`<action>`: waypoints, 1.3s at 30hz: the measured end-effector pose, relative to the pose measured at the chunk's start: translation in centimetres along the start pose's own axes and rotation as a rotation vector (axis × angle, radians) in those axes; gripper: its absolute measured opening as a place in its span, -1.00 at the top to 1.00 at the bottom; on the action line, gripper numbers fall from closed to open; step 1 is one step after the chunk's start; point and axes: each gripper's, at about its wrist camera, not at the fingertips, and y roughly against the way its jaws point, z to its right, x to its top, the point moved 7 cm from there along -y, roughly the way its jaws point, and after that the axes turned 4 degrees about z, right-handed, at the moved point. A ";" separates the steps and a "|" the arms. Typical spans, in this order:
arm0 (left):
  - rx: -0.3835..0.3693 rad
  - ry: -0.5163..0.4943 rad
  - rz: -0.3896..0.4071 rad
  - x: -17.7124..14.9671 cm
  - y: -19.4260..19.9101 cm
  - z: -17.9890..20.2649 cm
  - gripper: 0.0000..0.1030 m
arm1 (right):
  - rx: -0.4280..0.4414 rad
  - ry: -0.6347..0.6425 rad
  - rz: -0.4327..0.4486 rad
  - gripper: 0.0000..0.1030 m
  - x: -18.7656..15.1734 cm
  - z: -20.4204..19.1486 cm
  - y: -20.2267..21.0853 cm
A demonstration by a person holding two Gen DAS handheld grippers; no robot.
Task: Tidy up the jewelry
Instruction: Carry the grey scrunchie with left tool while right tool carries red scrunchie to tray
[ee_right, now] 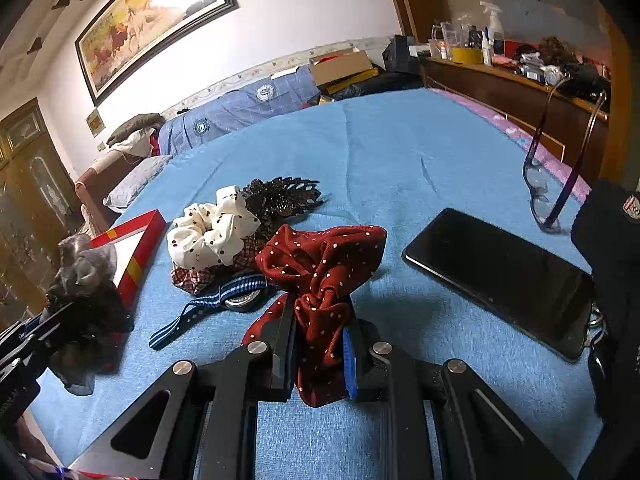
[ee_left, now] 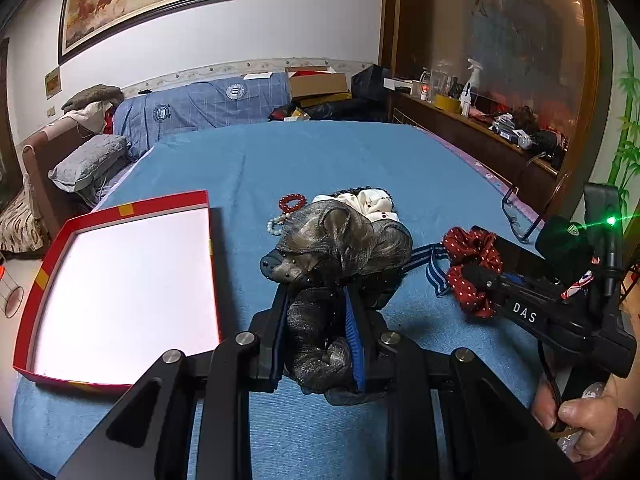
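I have a scrunchie in each tool, and what matters now is where the red box [ee_left: 120, 292] lies from them. My left gripper [ee_left: 320, 320] is clamped narrow on the grey gauze scrunchie [ee_left: 336, 248], whose bulk bunches up beyond the fingertips and whose tail hangs back between the pads [ee_left: 354, 340]. It looks lifted off the blue bedspread [ee_left: 320, 152], though I cannot be sure it is fully clear. The box sits open and empty-looking at the bed's left edge, just to the left of these jaws, its long side running away from me toward the headboard end. My left hand is plainly the nearer one. I judge the next move to be a short sideways carry over the near right wall of the box, then a release. My right gripper [ee_right: 320, 344] is pinched on the red dotted scrunchie [ee_right: 320, 264], which droops forward onto the bedspread in front of the jaws. From it the box lies far off to the left, beyond the remaining pile: the cream dotted scrunchie [ee_right: 212, 232], the dark beaded hair clip [ee_right: 284, 196], a plaid piece, and the striped watch band [ee_right: 208, 304]. In the left view a red bead bracelet [ee_left: 292, 202] and a pale bead bracelet [ee_left: 276, 224] lie behind the grey scrunchie, toward the bed's middle. The phone [ee_right: 500, 276] and glasses [ee_right: 548, 200] near the right edge are not mine to move.
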 end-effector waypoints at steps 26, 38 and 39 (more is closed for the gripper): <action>0.098 0.098 0.052 1.9 2.7 -7.7 0.51 | 0.138 0.087 0.019 0.61 2.5 -8.1 3.0; 0.167 0.103 0.069 3.6 3.8 -13.3 0.51 | 0.229 0.161 0.011 0.61 4.7 -14.4 3.0; 0.173 0.107 0.065 3.9 3.7 -13.9 0.51 | 0.234 0.165 0.007 0.61 4.8 -14.9 2.9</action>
